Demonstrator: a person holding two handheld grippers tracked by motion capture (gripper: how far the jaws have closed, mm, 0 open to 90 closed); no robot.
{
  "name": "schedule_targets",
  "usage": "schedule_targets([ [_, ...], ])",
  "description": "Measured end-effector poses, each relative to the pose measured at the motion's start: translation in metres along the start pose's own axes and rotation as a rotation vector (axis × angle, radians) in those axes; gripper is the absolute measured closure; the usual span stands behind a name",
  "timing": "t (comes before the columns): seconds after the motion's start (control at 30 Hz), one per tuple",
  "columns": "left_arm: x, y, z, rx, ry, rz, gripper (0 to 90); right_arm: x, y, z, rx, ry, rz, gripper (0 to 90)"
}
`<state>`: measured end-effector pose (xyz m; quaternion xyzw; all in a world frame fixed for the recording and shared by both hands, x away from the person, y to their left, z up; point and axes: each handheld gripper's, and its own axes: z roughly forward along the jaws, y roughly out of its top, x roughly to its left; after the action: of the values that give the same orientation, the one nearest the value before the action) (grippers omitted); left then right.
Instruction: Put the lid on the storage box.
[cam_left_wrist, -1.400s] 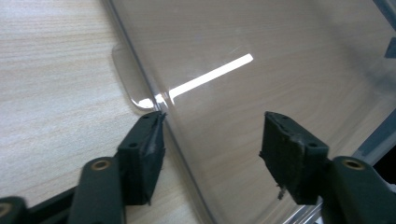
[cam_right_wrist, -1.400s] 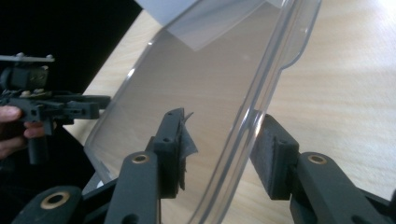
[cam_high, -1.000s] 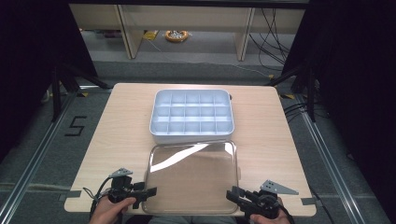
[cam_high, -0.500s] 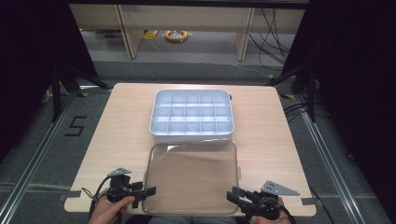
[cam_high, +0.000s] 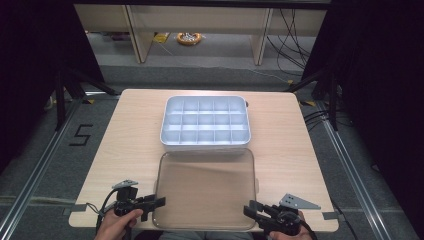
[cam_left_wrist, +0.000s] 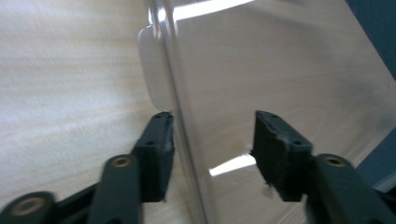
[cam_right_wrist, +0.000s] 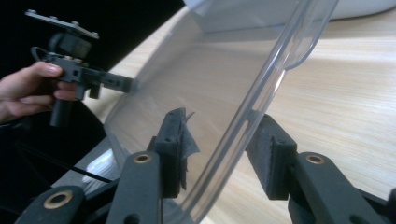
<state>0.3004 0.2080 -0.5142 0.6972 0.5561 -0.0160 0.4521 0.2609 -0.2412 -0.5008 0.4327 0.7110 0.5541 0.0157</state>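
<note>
Here both claws (jaws parted) straddle the clear lid (cam_high: 205, 190) edges

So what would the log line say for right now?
clear plastic lid near white compartment tray | left gripper jaws open astride lid's left rim | right gripper jaws open astride right rim | lid ungripped

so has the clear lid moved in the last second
Cannot tell. The clear lid has its far edge by the compartment tray, as before; only the glare on it is gone, hinting at a slight tilt. Left gripper and right gripper straddle its near corners.
</note>
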Motion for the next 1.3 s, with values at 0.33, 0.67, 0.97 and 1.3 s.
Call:
schedule_targets([
  [0.33, -0.015, 0.007, -0.016, -0.153, -0.004, 0.078, 62.6, -0.002, 0.002, 0.002, 0.057, -0.119, 0.026, 61.9],
  [0.67, -0.024, 0.023, -0.022, -0.203, 0.014, 0.123, 65.9, -0.008, 0.019, 0.009, 0.038, -0.179, 0.043, 61.1],
  [0.97, -0.019, 0.064, -0.019, -0.248, 0.069, 0.115, 68.4, -0.014, 0.072, 0.026, -0.009, -0.207, -0.012, 60.1],
  [1.3, -0.014, 0.123, -0.006, -0.28, 0.113, 0.088, 69.9, -0.027, 0.14, 0.048, -0.07, -0.242, -0.033, 58.8],
])
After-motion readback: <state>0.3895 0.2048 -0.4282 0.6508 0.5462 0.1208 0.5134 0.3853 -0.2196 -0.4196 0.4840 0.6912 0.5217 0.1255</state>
